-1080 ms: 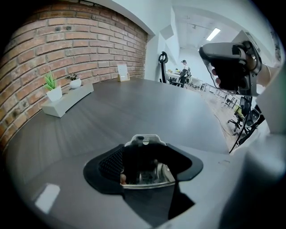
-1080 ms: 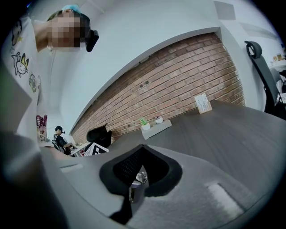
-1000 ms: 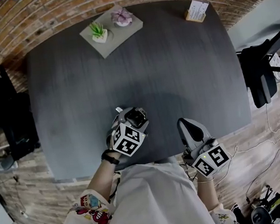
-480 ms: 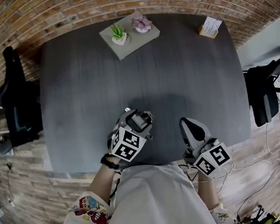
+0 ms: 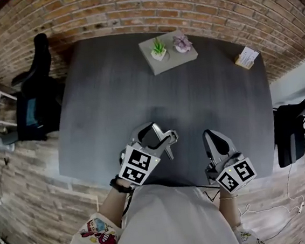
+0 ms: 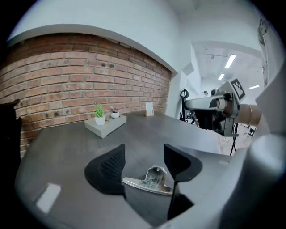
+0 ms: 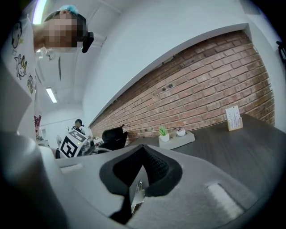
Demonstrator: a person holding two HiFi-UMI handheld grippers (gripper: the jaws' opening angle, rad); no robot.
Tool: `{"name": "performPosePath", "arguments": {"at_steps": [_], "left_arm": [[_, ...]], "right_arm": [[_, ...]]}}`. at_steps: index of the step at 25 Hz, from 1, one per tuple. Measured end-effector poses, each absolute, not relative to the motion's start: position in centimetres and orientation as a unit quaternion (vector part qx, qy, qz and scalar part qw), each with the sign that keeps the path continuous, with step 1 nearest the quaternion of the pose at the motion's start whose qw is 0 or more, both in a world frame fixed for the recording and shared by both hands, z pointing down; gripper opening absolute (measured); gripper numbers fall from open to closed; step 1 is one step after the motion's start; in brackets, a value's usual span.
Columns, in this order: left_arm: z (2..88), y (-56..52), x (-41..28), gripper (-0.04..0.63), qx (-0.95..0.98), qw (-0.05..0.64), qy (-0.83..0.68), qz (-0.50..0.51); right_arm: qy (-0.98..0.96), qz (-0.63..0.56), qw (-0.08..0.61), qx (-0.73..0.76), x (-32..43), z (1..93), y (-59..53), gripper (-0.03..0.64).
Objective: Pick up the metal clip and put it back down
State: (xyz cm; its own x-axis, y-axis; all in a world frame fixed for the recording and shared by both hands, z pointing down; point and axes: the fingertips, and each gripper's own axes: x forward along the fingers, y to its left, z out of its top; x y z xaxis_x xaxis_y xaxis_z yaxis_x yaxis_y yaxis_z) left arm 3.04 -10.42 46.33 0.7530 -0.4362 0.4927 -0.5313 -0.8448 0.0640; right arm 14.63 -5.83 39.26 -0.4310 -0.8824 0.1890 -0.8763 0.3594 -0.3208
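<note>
Much bare worktop (image 5: 112, 96) is seen ahead; near its front edge the metal clip (image 6: 145, 183) is clamped by the left gripper (image 6: 144, 151), jaws wide, just narrowed; right gripper (image 7: 143, 154) jaws are pressed together

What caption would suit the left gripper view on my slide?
Left gripper, jaws just closed a little further, holds the metal clip crosswise over the dark table, brick wall behind.

An office, by the look: black office chairs (image 5: 41, 98) flank a dark tabletop (image 5: 112, 96) against a brick wall (image 5: 129, 7). Strip lights (image 6: 230, 60) line the ceiling beyond.
</note>
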Motion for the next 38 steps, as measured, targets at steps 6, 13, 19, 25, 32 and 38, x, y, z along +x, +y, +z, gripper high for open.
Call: {"name": "performPosePath", "arguments": {"at_steps": [6, 13, 19, 25, 32, 38], "left_arm": [[41.2, -11.1, 0.7, 0.227, 0.929, 0.075, -0.32, 0.168], [37.1, -10.5, -2.0, 0.135, 0.917, 0.073, -0.38, 0.094], [36.3, -9.6, -3.3, 0.048, 0.908, 0.086, -0.404, 0.074], [36.6, -8.9, -3.6, 0.015, 0.907, 0.091, -0.404, 0.072], [37.0, -8.2, -3.8, 0.014, 0.91, 0.098, -0.396, 0.075], [36.9, -8.3, -3.7, 0.014, 0.911, 0.1, -0.392, 0.076]], "right_arm": [[0.844, -0.155, -0.004, -0.514, 13.9, 37.7, -6.6, 0.002], [0.852, -0.139, -0.005, -0.505, 13.4, 37.3, -6.6, 0.002], [0.852, -0.123, -0.015, -0.508, 13.3, 37.1, -6.2, 0.002], [0.843, -0.106, -0.022, -0.527, 14.0, 36.7, -5.3, 0.001], [0.829, -0.093, -0.028, -0.55, 14.9, 36.4, -4.2, 0.0], [0.825, -0.092, -0.036, -0.556, 15.0, 36.6, -4.2, 0.0]]}}
